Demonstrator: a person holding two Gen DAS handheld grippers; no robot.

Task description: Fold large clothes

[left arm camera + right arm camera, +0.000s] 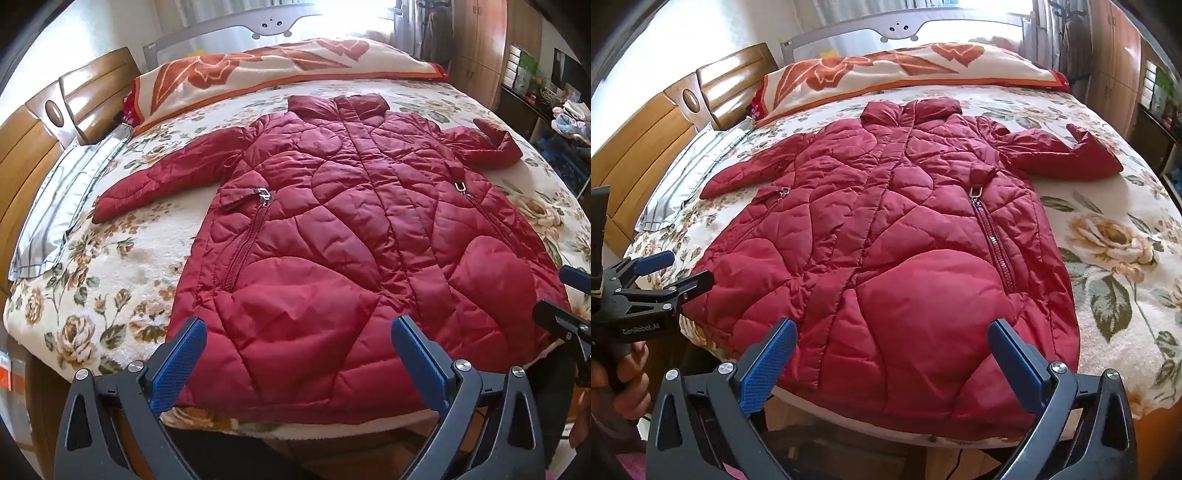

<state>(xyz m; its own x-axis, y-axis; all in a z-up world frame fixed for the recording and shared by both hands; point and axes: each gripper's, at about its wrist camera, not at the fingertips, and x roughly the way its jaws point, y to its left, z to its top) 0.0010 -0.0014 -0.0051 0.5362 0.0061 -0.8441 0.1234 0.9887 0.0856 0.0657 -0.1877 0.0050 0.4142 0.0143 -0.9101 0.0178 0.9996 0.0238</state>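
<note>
Floral bedspread [122,266] carries a red quilted coat [351,229] lying flat, front up, collar toward 12 o'clock. Left gripper [297,332] and right gripper [892,334] hover at 6 o'clock above the hem, jaws spread, gripping nothing.

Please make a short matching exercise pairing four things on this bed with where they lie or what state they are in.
Things:
1. red quilted coat
2. orange-flowered blanket
3. grey striped pillow
4. left tongs

Places or states:
A. folded along the far side of the bed
B. open, holding nothing, at the coat's hem
C. spread flat, front up, sleeves out
D. beside the wooden headboard

Pairs: 1-C, 2-A, 3-D, 4-B
</note>
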